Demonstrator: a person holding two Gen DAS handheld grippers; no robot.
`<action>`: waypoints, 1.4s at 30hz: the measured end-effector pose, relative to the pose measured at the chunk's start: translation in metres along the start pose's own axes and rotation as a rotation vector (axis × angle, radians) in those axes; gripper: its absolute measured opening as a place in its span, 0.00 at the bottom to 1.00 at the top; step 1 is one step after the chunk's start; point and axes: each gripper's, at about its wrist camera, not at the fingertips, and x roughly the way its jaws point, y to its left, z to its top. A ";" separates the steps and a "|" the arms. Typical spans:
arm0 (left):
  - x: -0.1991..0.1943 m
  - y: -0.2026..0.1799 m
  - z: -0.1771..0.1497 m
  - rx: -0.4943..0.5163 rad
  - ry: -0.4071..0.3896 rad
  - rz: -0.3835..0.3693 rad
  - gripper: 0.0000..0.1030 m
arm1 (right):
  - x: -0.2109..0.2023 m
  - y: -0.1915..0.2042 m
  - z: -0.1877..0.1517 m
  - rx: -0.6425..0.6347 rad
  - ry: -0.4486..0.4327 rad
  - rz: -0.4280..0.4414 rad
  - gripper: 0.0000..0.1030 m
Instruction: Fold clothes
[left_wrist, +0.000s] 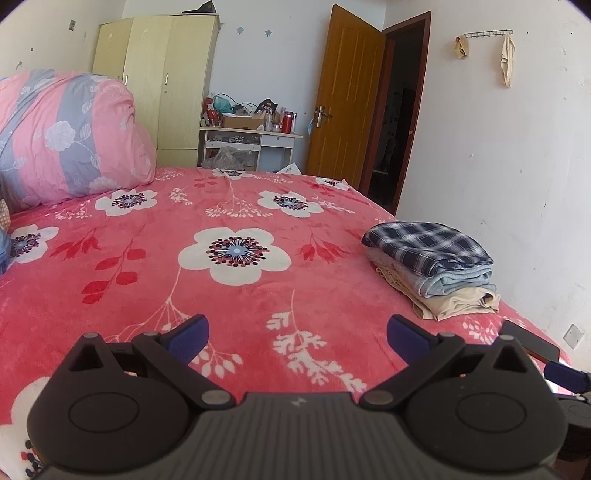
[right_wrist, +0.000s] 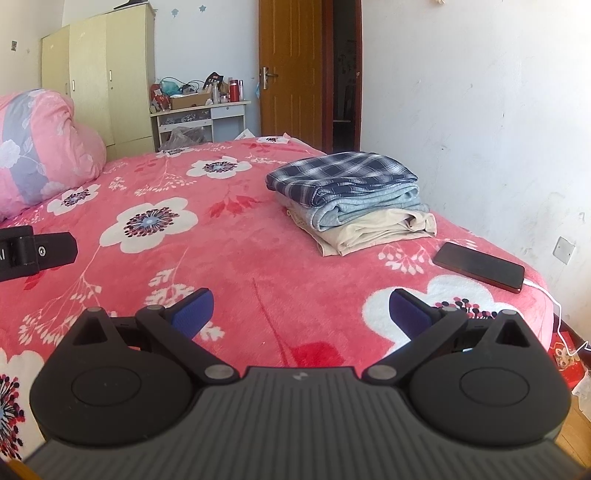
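Observation:
A stack of folded clothes (left_wrist: 436, 266) (right_wrist: 351, 199) rests on the right side of the bed, with a navy plaid piece on top, a light blue one under it and a beige one at the bottom. My left gripper (left_wrist: 297, 338) hovers open over the red floral bedspread (left_wrist: 229, 295), left of and nearer than the stack, nothing between its blue pads. My right gripper (right_wrist: 301, 314) is likewise open and empty, in front of the stack. The left gripper's black body (right_wrist: 33, 253) pokes in at the left edge of the right wrist view.
A dark phone (right_wrist: 478, 266) on a white cable lies on the bed right of the stack, near the wall. A rolled pink and grey quilt (left_wrist: 62, 136) sits at the far left. Beyond the bed stand a wardrobe (left_wrist: 159, 85), a cluttered desk (left_wrist: 251, 136) and an open wooden door (left_wrist: 343, 99).

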 end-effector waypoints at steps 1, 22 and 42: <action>0.000 0.000 0.000 -0.001 0.001 0.000 1.00 | 0.000 0.000 0.000 -0.001 0.000 0.000 0.99; 0.002 0.001 -0.001 -0.005 0.009 -0.005 1.00 | 0.002 0.005 0.000 -0.008 0.004 0.005 0.99; 0.004 0.006 -0.004 -0.010 0.030 0.001 1.00 | 0.003 0.008 0.000 -0.006 0.013 -0.001 0.99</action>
